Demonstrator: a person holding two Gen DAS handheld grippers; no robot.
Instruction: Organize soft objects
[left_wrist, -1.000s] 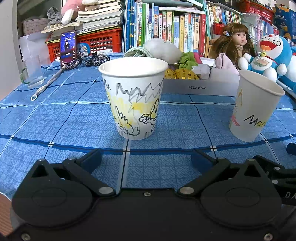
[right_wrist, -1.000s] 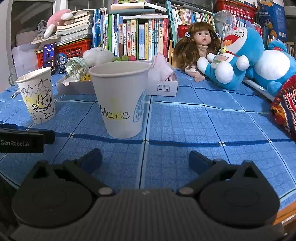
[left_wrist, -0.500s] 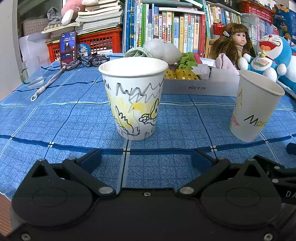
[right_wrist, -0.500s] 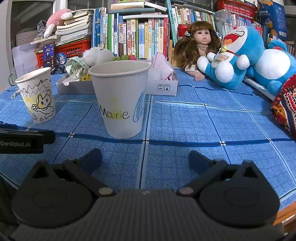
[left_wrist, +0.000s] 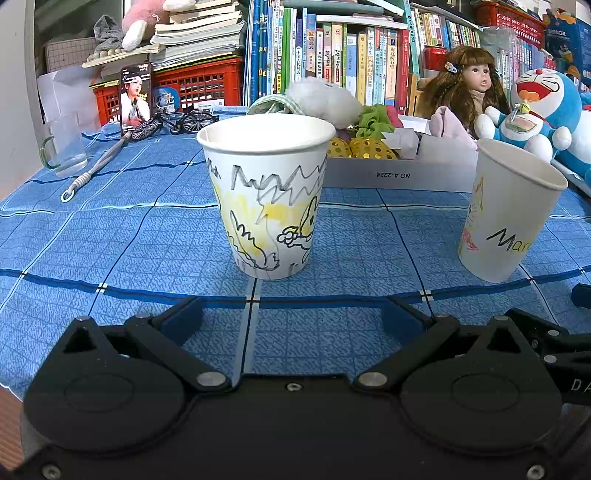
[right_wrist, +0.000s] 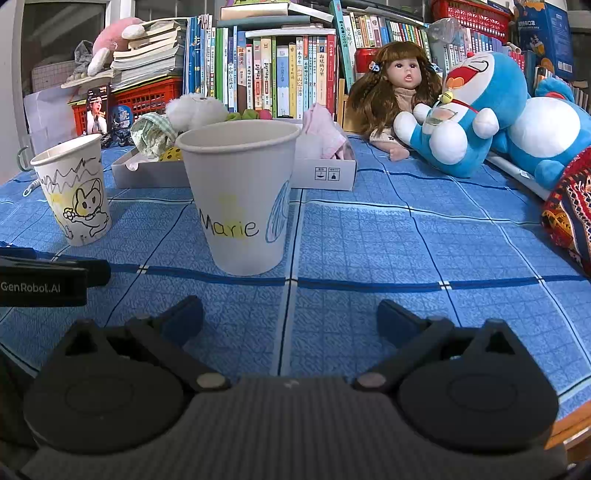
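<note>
Down low at the table edge, the left gripper (left_wrist: 291, 317) sits with its fingers spread wide, nothing between them, hovering over the blue checked tablecloth (left_wrist: 110, 240). Same story on the other side: the right gripper (right_wrist: 290, 317) is splayed apart and empty too.

Just ahead of the left one stands the doodled paper cup (left_wrist: 266, 192), upright, with a cartoon creature and yellow scribble on its side. Ahead of the right one, slightly to its left, stands the cup marked "Marie" (right_wrist: 240, 195), also upright. The two cups stand apart from each other.

Behind them lies the shallow white box (right_wrist: 325, 171), and there are the soft things: a white fluffy ball (left_wrist: 323, 99), a green checked cloth (right_wrist: 151, 131), a pink cloth (right_wrist: 325, 133), something green (left_wrist: 373, 120) and gold-dotted pieces (left_wrist: 364, 147), all heaped inside.

Further back, a doll (right_wrist: 397, 88) and a blue plush cat (right_wrist: 465, 114) rest before a row of books (right_wrist: 266, 70).
</note>
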